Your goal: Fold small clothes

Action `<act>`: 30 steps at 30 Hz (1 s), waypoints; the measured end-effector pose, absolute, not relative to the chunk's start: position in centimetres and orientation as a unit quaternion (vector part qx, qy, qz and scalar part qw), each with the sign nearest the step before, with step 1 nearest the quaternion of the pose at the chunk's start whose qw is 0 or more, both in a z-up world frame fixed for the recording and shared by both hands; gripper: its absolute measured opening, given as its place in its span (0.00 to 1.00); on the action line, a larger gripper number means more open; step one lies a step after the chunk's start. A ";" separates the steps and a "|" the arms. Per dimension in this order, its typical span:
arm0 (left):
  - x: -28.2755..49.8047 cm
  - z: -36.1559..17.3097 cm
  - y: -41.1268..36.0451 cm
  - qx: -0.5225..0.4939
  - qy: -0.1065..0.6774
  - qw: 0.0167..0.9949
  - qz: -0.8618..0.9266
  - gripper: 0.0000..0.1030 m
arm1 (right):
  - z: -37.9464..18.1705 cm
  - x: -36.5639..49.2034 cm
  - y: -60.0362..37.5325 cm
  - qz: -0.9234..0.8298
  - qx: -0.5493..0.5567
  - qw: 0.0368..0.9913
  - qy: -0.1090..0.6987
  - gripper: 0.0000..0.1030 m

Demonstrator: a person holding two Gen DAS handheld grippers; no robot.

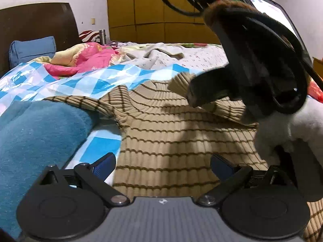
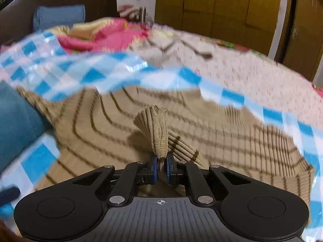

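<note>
We are early in the fold: our right gripper [image 2: 160,164] pinches a sleeve cuff [image 2: 154,125] of the striped sweater [image 2: 113,133], which lies mostly spread on the bed just ahead. Our left gripper [image 1: 162,164] hangs wide and empty above it; body folds remain.

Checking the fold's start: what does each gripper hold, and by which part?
Right gripper pinches the striped sweater by a bunched ribbed cuff. Left gripper is open, empty.

I can read no words, brands or numbers anywhere. My left gripper body [image 1: 161,217] bears only a small white emblem, my right gripper body [image 2: 160,217] a small crosshair mark.
</note>
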State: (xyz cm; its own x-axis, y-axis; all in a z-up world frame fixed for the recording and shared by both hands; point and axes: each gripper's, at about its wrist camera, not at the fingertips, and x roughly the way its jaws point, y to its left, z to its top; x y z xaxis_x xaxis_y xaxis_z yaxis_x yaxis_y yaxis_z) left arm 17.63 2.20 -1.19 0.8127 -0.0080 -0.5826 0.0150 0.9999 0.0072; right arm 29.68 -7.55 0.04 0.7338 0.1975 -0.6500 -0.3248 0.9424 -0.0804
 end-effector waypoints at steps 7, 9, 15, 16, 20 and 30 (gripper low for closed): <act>17.8 -0.6 4.2 -0.021 0.310 0.951 0.005 1.00 | -0.6 30.4 -4.4 0.170 -0.153 0.897 0.378 0.15; 17.6 -0.3 4.9 -0.032 0.310 0.950 0.008 1.00 | 0.2 30.0 -4.5 0.172 -0.152 0.898 0.375 0.17; 16.4 -0.1 7.7 -0.057 0.310 0.948 0.033 1.00 | 5.0 29.4 -1.4 0.235 -0.147 0.896 0.346 0.19; 16.3 -0.2 8.2 -0.064 0.312 0.947 0.038 1.00 | 5.7 29.4 0.1 0.261 -0.157 0.889 0.343 0.20; 16.3 -0.4 10.2 -0.106 0.308 0.944 0.057 1.00 | 7.0 29.3 6.4 0.320 -0.214 0.864 0.325 0.26; 16.7 -1.2 12.0 -0.105 0.299 0.945 0.078 1.00 | 4.9 32.8 17.0 0.383 -0.267 0.804 0.368 0.37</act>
